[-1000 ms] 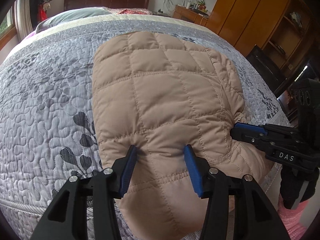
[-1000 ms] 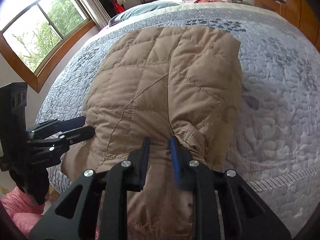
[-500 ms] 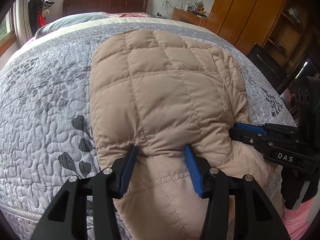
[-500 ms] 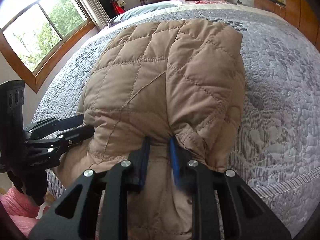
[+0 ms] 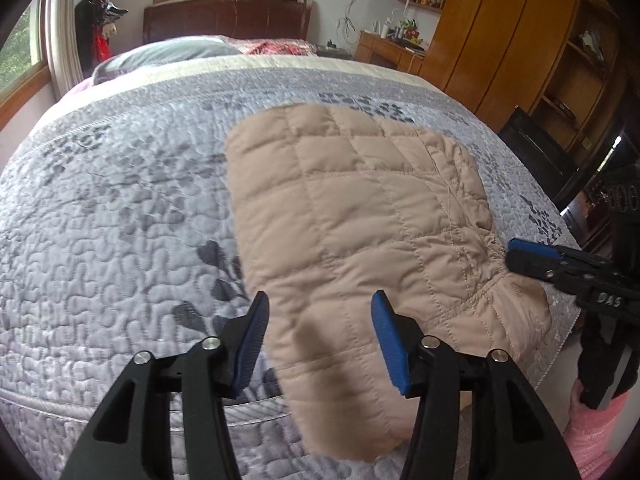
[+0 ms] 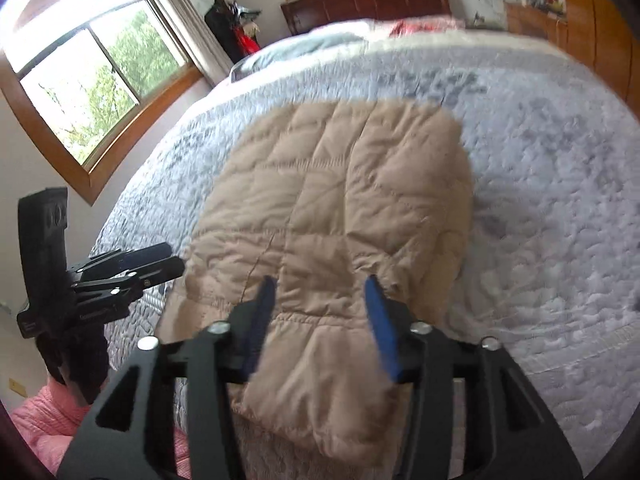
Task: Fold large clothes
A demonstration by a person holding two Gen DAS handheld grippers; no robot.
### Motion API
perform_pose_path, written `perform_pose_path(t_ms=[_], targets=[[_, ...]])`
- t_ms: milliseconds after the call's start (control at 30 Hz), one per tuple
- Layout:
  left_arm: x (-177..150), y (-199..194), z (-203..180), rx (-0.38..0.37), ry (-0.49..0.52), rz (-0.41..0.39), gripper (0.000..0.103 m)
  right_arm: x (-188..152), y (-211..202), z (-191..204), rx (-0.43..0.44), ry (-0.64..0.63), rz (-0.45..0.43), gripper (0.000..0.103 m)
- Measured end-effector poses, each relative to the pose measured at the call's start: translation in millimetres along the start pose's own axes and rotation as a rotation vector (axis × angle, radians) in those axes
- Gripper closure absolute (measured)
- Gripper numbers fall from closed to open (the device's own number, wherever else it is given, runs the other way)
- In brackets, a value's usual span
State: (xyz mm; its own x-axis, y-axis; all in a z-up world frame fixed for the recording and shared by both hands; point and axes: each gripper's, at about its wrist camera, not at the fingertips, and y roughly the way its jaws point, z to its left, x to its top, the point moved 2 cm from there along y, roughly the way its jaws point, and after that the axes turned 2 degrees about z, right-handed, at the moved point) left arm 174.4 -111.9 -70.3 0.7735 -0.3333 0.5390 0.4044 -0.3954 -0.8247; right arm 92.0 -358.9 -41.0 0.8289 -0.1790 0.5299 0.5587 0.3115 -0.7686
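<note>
Grey quilted bedspread (image 5: 120,220) fills both frames. Folded tan quilted jacket (image 5: 360,216) lies centre frame, lower edge draping off the bed. My left gripper (image 5: 320,334) and right gripper (image 6: 320,312), bottom centre: jaws opening, apart, over the jacket, pads clear of it.

Soft daylight from overexposed windows (image 6: 96,76), motion blur in right view, fisheye-bent dark-cornered edges.
</note>
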Motion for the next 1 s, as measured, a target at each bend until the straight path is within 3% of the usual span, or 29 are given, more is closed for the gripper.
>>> perform_pose_path(t_ms=[67, 167, 300, 467, 767, 1000], targets=[[-1, -9, 6, 0.011, -0.002, -0.016, 0.039, 2, -15, -2, -0.012, -0.011, -0.038, 0.023], [-3, -21, 14, 0.025, 0.0, -0.044, 0.031, 3, -29, -11, 0.007, 0.001, -0.067, 0.014], [-9, -27, 19, 0.016, 0.011, -0.044, 0.022, 1, -28, -32, 0.08, 0.044, -0.04, 0.013], [-15, -23, 26, -0.014, 0.003, -0.025, 0.02, -8, -6, -52, 0.171, 0.107, 0.024, 0.012], [-20, 7, 42, -0.157, -0.063, 0.068, 0.018, -25, 23, -76, 0.344, 0.224, 0.087, 0.012], [-21, 37, 57, -0.303, -0.151, 0.145, 0.015, -29, 48, -85, 0.416, 0.277, 0.13, 0.012]])
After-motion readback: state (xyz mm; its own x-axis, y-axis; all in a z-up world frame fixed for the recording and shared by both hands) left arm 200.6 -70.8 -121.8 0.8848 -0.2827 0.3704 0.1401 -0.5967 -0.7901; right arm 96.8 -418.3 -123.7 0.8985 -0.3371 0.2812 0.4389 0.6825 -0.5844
